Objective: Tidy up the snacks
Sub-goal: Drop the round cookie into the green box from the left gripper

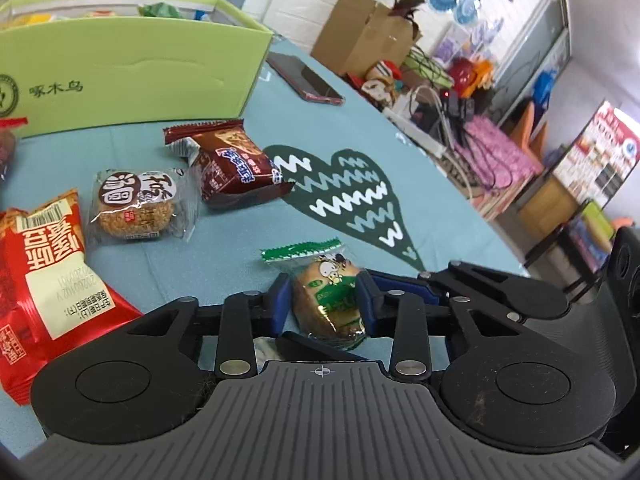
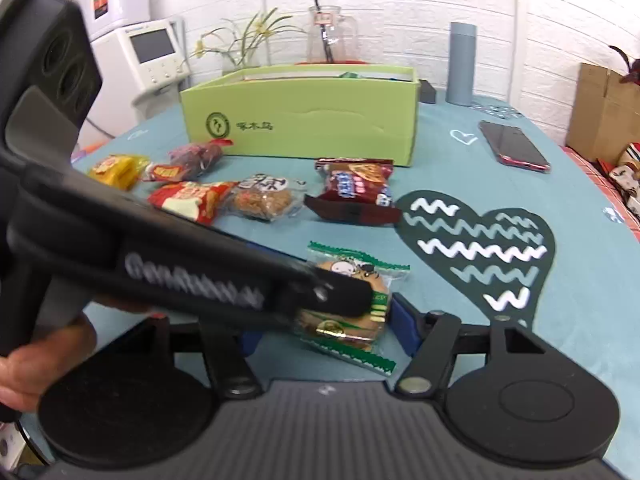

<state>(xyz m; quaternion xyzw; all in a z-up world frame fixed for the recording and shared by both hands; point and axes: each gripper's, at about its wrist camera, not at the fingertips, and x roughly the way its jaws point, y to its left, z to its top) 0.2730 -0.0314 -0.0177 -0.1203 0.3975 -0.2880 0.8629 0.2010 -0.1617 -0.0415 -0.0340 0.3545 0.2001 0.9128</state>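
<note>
A green-wrapped cake snack [image 1: 326, 300] lies on the teal tablecloth. My left gripper [image 1: 323, 305] has its blue pads against both sides of it, shut on it. In the right wrist view the same snack [image 2: 352, 312] sits between my right gripper's [image 2: 328, 330] wide-apart fingers, with the left gripper's black arm [image 2: 192, 276] across it. The right gripper is open. Other snacks lie behind: a brown packet [image 1: 236, 164], a round cake [image 1: 138, 204], a red packet [image 1: 48, 280]. The green box [image 2: 300, 114] stands at the back.
A phone [image 2: 514, 144] lies right of the box. A grey cylinder [image 2: 462, 64], a glass jug [image 2: 332, 36] and a plant stand behind it. A yellow packet [image 2: 116, 170] and a dark red one [image 2: 196, 156] lie at left. The table edge runs along the right.
</note>
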